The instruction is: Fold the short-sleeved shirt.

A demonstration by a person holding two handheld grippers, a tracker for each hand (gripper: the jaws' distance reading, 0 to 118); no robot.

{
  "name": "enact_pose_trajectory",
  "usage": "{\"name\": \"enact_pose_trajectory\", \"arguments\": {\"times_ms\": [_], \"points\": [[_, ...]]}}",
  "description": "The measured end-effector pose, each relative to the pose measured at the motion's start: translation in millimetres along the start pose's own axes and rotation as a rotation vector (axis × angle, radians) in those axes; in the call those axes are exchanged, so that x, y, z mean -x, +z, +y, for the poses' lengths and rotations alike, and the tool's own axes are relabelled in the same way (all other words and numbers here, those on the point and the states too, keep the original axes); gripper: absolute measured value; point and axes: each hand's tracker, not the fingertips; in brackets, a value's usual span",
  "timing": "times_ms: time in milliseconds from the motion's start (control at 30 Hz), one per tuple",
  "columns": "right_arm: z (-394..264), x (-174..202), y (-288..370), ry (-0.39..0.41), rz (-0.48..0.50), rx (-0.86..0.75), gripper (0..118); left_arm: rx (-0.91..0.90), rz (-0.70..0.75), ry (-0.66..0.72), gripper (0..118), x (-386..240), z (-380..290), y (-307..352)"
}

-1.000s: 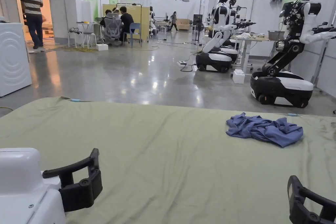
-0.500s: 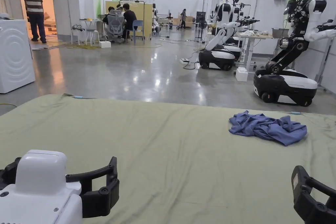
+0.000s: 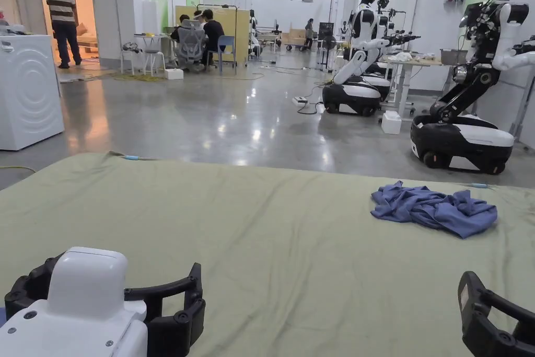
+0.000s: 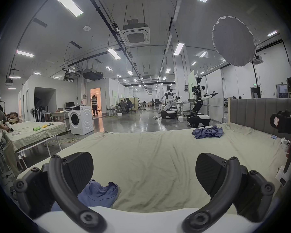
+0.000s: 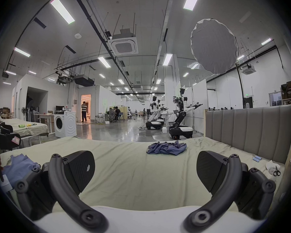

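Note:
A crumpled blue short-sleeved shirt (image 3: 433, 209) lies on the far right part of the green sheet (image 3: 261, 227); it also shows in the left gripper view (image 4: 207, 132) and the right gripper view (image 5: 166, 148). A second blue cloth (image 4: 97, 194) lies at the near edge, just beside my left gripper's left jaw, and appears in the right gripper view (image 5: 18, 167). My left gripper (image 4: 144, 167) hovers low over the near left of the sheet (image 3: 104, 279), jaws wide apart and holding nothing. My right gripper (image 5: 145, 166) is open at the near right (image 3: 501, 321), holding nothing.
A grey padded headboard (image 5: 249, 132) borders the bed's right side, with scissors (image 5: 276, 171) and small blue items (image 5: 257, 158) by it. Wheeled robots (image 3: 460, 133) stand beyond the far edge. A washing machine (image 3: 28, 91) stands left. A person works at another table (image 4: 32, 132).
My left gripper has come forward and to the right, further into the head view. The right gripper has barely shifted. The blue shirt lies as before.

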Motion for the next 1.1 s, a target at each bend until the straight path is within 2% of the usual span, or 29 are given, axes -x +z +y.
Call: {"name": "enact_pose_trajectory", "arguments": {"times_ms": [167,267,300,333,367,500,600,700,767,867,1100], "points": [[0.8,2.7,-0.4,0.021,-0.001,0.004,118,0.0,0.001,-0.011,118,-0.4,0.2,1.2],[3.9,1.1,4.4,-0.013,0.036,0.044,113,0.018,-0.051,0.042,117,2.4,2.4,5.0],[3.3,0.9,6.9,-0.021,0.025,0.029,78,0.019,-0.059,0.064,84,3.2,3.9,5.6],[1.2,2.3,7.4,-0.024,-0.004,0.008,16,0.013,-0.038,0.094,27,3.5,3.7,4.4],[0.9,0.9,12.6,-0.006,-0.062,-0.044,2,0.002,0.014,0.124,0,1.4,4.2,2.0],[1.0,-14.1,9.6,-0.122,-0.021,0.003,2,0.012,0.004,0.055,0,-9.4,-6.7,0.9],[0.1,-15.9,7.3,-0.074,-0.041,0.011,2,0.027,-0.032,0.039,0,-11.5,-5.9,-1.2],[0.7,-8.5,5.3,-0.068,-0.001,0.019,2,0.039,-0.04,0.063,0,-7.6,-10.6,-1.4],[2.0,5.3,2.3,-0.083,0.07,0.012,2,0.043,-0.007,0.083,0,7.1,-5.7,8.0],[2.2,38.4,-10.9,-0.109,0.185,0.015,2,0.049,0.118,0.08,0,40.4,-4.7,35.8],[-2.9,160.7,-37.5,-0.135,0.571,0.062,2,0.126,0.528,-0.011,0,125.6,-12.1,112.4]]}}
